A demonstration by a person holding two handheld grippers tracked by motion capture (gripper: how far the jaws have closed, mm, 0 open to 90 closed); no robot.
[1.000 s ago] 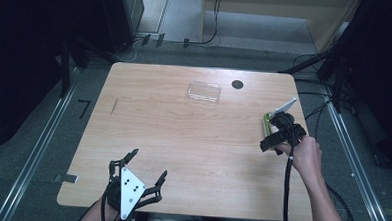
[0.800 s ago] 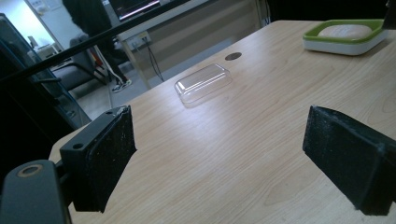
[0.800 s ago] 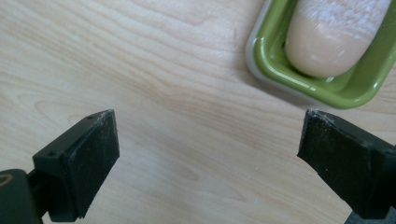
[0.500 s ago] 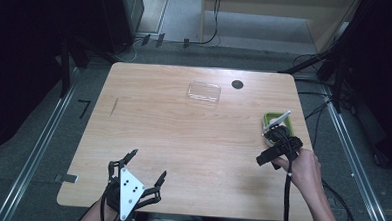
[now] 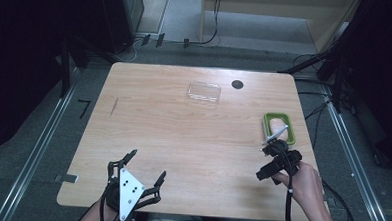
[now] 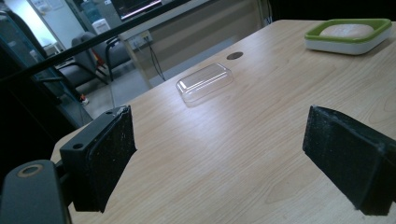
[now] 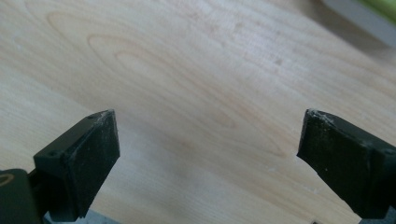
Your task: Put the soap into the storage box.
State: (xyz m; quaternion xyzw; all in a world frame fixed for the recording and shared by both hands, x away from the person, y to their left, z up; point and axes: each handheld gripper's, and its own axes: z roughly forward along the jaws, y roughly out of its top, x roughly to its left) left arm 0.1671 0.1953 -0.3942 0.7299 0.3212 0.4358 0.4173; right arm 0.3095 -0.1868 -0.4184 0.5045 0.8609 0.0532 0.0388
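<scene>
A green soap dish (image 5: pixel 279 128) holding a beige bar of soap (image 5: pixel 277 126) sits near the table's right edge. In the left gripper view the dish (image 6: pixel 348 41) is at the far right. My right gripper (image 5: pixel 264 162) hovers just in front of the dish, toward the near edge. Its jaws are open over bare wood with nothing between them (image 7: pixel 208 158). A corner of the dish (image 7: pixel 379 8) peeks in at the top right of the right gripper view. My left gripper (image 5: pixel 147 164) rests open at the front left (image 6: pixel 224 158), also with nothing between its jaws.
A clear plastic lid (image 5: pixel 204 92) lies at the back middle of the wooden table (image 5: pixel 183 135). A round black hole (image 5: pixel 237 84) is to its right. In the left gripper view the lid (image 6: pixel 204 82) lies ahead. Cables and dark stands surround the table.
My right gripper has drawn back from over the soap dish toward the near edge and slightly down, uncovering the dish. Its jaws stayed open. The left gripper has not moved.
</scene>
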